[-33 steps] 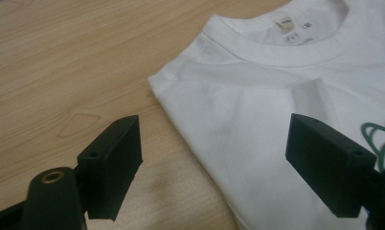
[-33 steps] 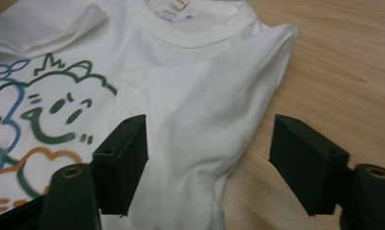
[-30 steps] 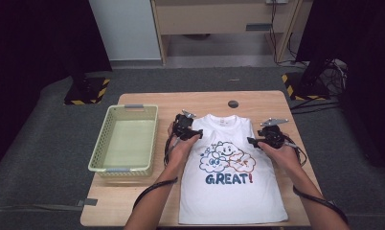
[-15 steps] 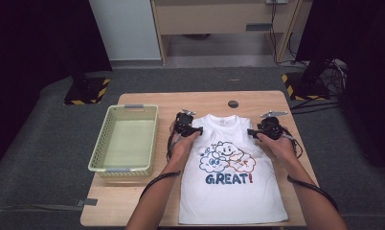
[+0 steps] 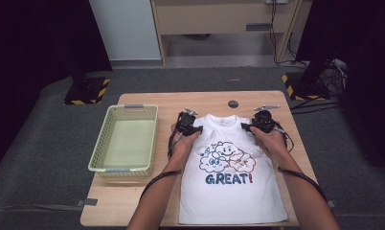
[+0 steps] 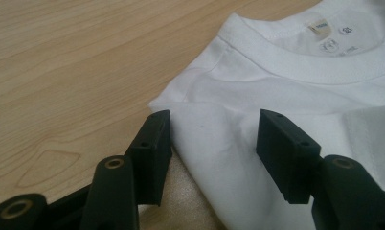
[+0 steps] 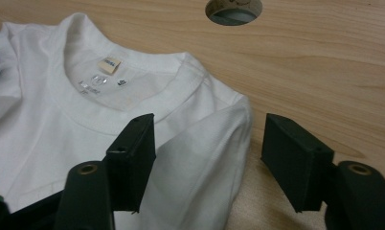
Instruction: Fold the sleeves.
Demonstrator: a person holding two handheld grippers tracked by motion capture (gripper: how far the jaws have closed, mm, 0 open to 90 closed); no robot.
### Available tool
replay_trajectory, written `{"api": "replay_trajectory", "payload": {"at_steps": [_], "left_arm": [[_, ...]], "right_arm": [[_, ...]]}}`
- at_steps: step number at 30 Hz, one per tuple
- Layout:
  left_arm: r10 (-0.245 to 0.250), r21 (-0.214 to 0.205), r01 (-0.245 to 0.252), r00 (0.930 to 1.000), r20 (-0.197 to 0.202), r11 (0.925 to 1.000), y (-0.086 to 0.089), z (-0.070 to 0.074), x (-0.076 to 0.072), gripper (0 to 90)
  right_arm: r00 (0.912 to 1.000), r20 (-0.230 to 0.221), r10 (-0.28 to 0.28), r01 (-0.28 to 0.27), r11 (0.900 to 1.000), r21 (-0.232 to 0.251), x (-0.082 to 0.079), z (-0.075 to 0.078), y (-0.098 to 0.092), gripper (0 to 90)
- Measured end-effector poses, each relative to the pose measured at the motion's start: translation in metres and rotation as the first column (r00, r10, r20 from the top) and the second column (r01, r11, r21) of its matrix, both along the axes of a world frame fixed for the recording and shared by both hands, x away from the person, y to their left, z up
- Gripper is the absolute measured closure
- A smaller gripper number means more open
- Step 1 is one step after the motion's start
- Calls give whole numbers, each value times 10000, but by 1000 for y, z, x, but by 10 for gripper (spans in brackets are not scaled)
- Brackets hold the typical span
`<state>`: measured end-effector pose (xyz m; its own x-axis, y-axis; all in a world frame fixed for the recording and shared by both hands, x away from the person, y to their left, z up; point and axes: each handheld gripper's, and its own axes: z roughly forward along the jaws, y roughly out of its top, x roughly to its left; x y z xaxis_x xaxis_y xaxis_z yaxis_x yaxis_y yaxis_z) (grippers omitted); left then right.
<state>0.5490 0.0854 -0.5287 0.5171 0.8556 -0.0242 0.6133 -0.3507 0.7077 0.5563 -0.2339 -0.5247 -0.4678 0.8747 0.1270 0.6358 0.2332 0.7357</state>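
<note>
White T-shirt [image 5: 231, 177] lies flat, print up, on the wooden surface [image 5: 147, 206], its collar toward the far edge and its sleeves folded in; the print shows cartoon clouds above the word GREAT!. A pale green basket [image 5: 126, 142] stands to its left on the same surface, and a round hole [image 5: 233, 103] sits just beyond the collar.

The left tongs [image 6: 213, 136] are at the shirt's left shoulder. Their jaws have just been closing and now stand partly open, one beside the folded edge of the cloth, the other over the fabric, with the shoulder corner between them; the pads do not yet press it.

The right tongs [image 7: 209, 148] are at the other shoulder, also partly open. The folded sleeve edge lies between the jaws, one over the cloth below the collar, one over bare wood, neither pinching.
</note>
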Motion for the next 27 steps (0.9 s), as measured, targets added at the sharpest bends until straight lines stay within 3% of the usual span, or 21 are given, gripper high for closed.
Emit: {"api": "replay_trajectory", "payload": {"at_steps": [7, 11, 17, 22, 27], "left_arm": [[-36, 28, 36, 10000, -51, 10000, -1, 1, -1, 494], [-93, 42, 93, 9998, -164, 9999, -4, 2, -1, 550], [-537, -201, 526, 9970, -565, 9984, -10, 5, -1, 825], [-492, -203, 477, 9955, -813, 9987, -10, 8, 3, 854], [-367, -270, 356, 9986, -393, 9990, -9, 15, 3, 856]], "right_arm": [[9997, -90, 231, -233, 9994, -250, 1, -6, 2, 469], [9988, -139, 473, -478, 9983, -345, 0, -5, 3, 615], [9962, -178, 848, -852, 9962, -191, -3, -3, 2, 835], [9976, 113, 677, -678, 9976, 106, -6, 2, 1, 851], [9970, 472, 609, -630, 9970, 444, -8, 13, -1, 856]]}}
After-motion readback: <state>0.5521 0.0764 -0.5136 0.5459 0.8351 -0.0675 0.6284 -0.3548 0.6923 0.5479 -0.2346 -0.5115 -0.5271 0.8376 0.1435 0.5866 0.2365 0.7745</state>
